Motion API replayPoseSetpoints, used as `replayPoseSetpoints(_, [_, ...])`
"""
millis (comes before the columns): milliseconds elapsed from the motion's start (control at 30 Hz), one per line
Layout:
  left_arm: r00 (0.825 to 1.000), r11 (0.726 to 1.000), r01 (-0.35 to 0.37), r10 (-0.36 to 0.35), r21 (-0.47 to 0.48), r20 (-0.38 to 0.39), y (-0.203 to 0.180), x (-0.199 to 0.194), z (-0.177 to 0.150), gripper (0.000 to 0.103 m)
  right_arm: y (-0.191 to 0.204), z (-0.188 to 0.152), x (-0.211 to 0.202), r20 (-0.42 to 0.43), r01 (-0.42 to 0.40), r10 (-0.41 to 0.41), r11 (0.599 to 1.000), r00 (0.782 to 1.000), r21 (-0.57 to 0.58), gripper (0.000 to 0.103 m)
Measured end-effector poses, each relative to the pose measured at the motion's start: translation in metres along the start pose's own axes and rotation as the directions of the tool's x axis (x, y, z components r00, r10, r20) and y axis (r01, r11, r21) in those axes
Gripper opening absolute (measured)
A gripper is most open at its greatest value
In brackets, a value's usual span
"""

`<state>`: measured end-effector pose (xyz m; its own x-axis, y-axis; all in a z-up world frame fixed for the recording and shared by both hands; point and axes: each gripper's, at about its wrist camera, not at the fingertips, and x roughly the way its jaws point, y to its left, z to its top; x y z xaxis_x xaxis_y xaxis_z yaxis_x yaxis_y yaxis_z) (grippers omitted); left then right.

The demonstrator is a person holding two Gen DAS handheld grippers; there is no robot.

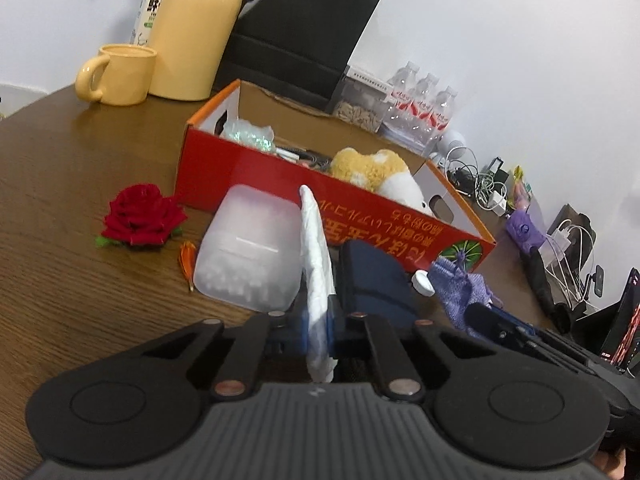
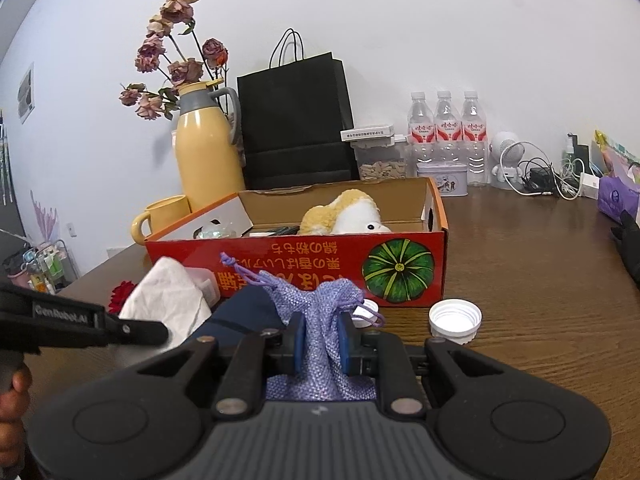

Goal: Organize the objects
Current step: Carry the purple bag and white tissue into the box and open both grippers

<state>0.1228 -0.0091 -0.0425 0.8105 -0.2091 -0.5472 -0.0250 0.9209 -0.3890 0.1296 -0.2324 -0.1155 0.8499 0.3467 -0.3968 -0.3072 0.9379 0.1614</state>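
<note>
Left tongs (image 1: 320, 320) pinch tissue (image 1: 316, 248); right tongs (image 2: 322, 340) pinch pouch (image 2: 320, 312).

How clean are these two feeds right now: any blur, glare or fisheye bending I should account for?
Left wrist view: the white tissue in the left hand-held gripper looks soft, the frame is tilted, and sheen falls on the table. Right wrist view: sharper and level; the red box reads clearly, edges bend, corners are dark, and the purple pouch is crisp.
</note>
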Motion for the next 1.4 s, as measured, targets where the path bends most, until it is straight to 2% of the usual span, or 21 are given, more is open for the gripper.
replayPoseSetpoints(300, [0.997,0.998,0.041,-0.044,0.042,0.062,-0.008,-0.015,0.019,0.009,0.006,0.012,-0.002,0.032,-0.022,0.023,1.000,0.999,-0.007,0.016])
replayPoseSetpoints(567, [0.983,0.995,0.038,-0.053,0.087,0.175,-0.025,-0.014,0.063,0.009,0.024,0.056,0.013,0.120,-0.054,0.060,0.997,0.991,-0.049,0.016])
replayPoseSetpoints(767, [0.973,0.995,0.035,-0.055,0.092,0.225,-0.030,0.003,0.096,0.009,0.038,0.091,0.043,0.166,-0.050,0.060,0.997,0.984,-0.066,0.016])
replayPoseSetpoints(933, [0.972,0.997,0.033,-0.049,0.071,0.230,-0.027,0.033,0.120,0.009,0.044,0.108,0.084,0.173,-0.009,0.022,0.997,0.985,-0.075,0.016])
replayPoseSetpoints(1100, [0.981,1.000,-0.003,-0.003,0.028,0.195,-0.014,0.076,0.132,0.009,0.042,0.116,0.124,0.161,0.016,-0.006,0.998,0.987,-0.057,0.016])
replayPoseSetpoints(1233, [0.989,0.999,-0.012,0.006,0.037,0.149,-0.008,0.097,0.131,0.009,0.036,0.112,0.148,0.119,0.021,-0.014,0.998,0.993,-0.058,0.016])
replayPoseSetpoints(1400, [0.991,0.999,-0.028,0.023,0.041,0.130,-0.002,0.105,0.128,0.009,0.031,0.103,0.163,0.051,0.044,-0.040,0.996,0.998,-0.072,0.016])
